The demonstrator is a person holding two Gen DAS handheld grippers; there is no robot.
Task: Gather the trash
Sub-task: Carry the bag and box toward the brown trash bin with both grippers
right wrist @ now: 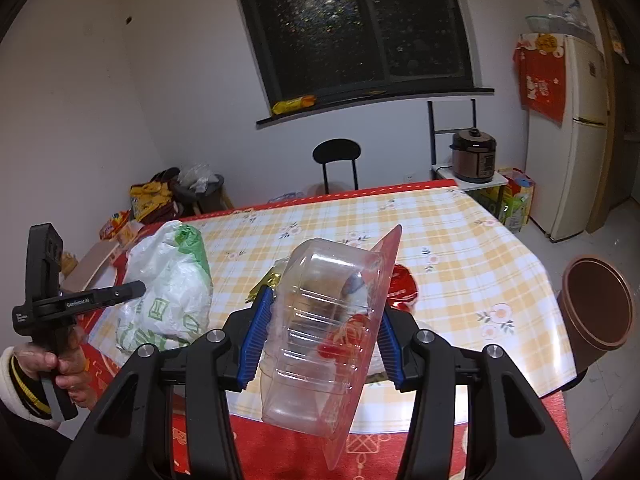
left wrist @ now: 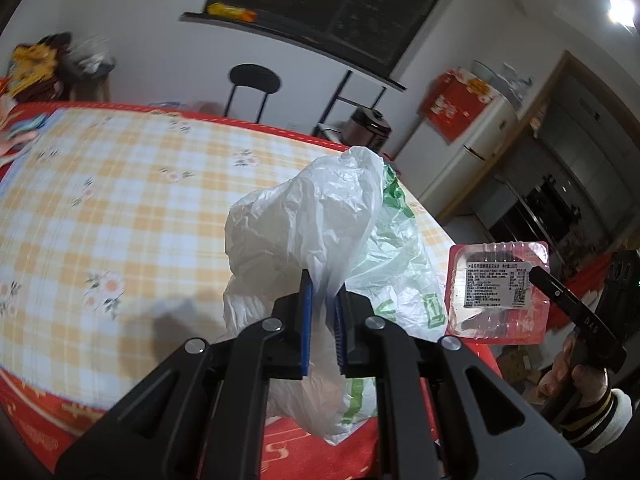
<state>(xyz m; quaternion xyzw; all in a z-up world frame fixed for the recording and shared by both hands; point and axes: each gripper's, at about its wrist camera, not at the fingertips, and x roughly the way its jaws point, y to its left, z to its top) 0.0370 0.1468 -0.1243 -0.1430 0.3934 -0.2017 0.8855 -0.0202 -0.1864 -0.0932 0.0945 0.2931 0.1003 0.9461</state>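
My left tongs pinch a crumpled white-and-green plastic bag at frame centre, while my right tongs clamp a clear plastic clamshell tray at lower centre.

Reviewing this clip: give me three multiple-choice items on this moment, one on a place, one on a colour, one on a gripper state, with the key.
1. The brown bin stands:
A) on the table
B) on the floor beside the table
C) on the windowsill

2. The print on the plastic bag is:
A) green
B) blue
C) black

3. The right gripper is:
A) open and empty
B) shut on the clear plastic tray
C) shut on a cup

Key: B, it sits below the table edge; A, green marks show; B, pads press its sides.
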